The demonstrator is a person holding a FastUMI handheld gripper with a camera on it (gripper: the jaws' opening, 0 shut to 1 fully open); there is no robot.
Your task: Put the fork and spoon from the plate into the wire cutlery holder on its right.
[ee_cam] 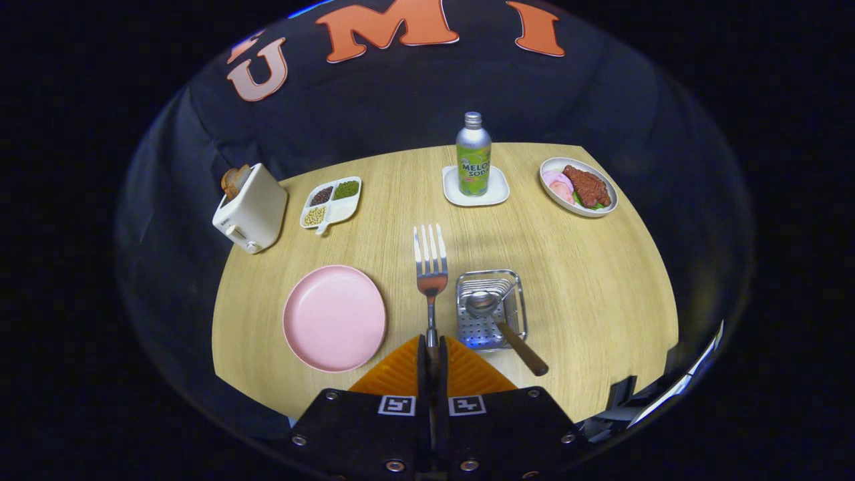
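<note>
My gripper (432, 351) is shut on the fork (431, 267), both orange fingers pressing its handle. The fork sticks straight ahead from the fingertips, tines pointing away, held above the table between the pink plate (334, 317) and the wire cutlery holder (489, 309). The plate lies bare to the left of the fingers. The holder sits just ahead and right of them. A spoon (497, 319) lies in the holder, its bowl inside and its brown wooden handle leaning out over the near rim.
On the round wooden table (601, 287) stand a white toaster (250, 207) at the far left, a divided dish of beans (332, 200), a soda bottle (473, 155) on a white coaster, and a plate of food (578, 186) at the far right.
</note>
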